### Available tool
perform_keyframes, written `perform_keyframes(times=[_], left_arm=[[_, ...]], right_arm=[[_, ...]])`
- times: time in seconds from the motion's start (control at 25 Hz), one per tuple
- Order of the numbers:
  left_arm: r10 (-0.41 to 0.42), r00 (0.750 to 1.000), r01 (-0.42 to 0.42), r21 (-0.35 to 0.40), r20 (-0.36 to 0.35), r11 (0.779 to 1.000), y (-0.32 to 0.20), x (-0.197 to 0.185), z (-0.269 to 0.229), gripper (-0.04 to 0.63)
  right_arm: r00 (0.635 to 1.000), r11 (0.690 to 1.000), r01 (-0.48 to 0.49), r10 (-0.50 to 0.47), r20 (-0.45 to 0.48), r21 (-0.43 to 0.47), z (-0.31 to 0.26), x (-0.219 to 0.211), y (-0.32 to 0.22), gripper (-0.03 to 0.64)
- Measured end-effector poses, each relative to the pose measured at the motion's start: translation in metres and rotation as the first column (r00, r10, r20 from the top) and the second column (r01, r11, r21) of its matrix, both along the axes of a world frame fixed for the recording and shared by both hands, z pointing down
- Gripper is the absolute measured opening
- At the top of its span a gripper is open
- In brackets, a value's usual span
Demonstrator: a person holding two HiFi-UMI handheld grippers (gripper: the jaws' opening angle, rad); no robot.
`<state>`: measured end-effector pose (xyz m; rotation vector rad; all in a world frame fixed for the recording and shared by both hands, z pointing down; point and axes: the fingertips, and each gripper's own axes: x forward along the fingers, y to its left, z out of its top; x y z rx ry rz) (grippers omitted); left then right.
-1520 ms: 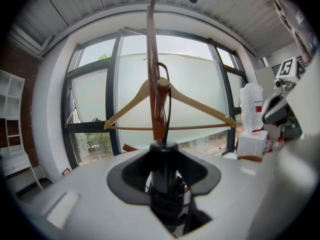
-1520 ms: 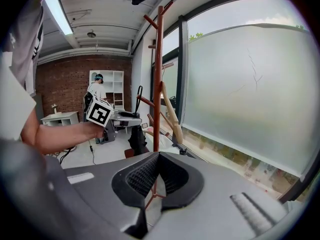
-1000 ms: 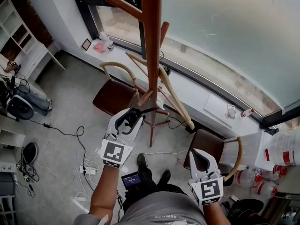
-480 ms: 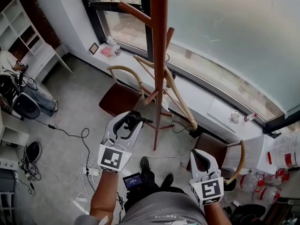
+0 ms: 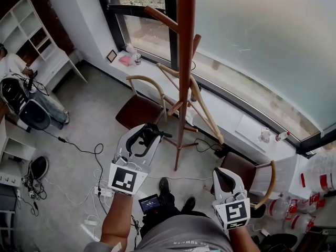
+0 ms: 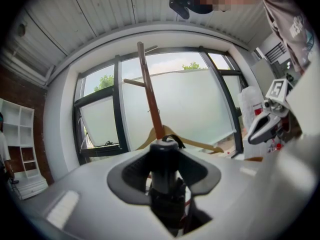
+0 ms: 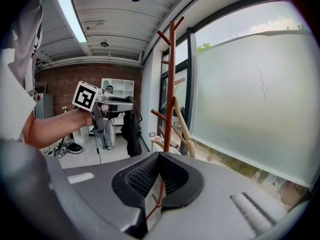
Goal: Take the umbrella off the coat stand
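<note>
Clamping black folded umbrella (image 6: 165,166) in left gripper (image 5: 145,137) jaws, right gripper (image 5: 222,173) jaws pinched together, empty; its loop may snag red-brown wooden coat stand (image 5: 185,88) at 1 o'clock.

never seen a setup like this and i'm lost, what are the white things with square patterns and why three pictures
Those are two hand-held grippers, one in each of a person's hands. One picture looks down from a camera on the person's head; the other two come from cameras on the grippers. The left gripper is closed on a black umbrella, near the coat stand. The right gripper is shut and empty. Below, a chair and cables sit on the floor.
</note>
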<state>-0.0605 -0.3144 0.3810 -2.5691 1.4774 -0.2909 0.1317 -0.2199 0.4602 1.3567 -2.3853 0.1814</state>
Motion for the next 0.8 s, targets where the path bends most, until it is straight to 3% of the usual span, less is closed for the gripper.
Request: perform_keyframes(times=[0.8], left_arm=[[-0.009, 1.000, 0.009, 0.038, 0.001, 0.999, 0.034, -0.001, -0.035, 0.158]], right_arm=[[1.000, 1.000, 0.016, -0.016, 0.006, 0.019, -0.007, 0.006, 0.005, 0.002]])
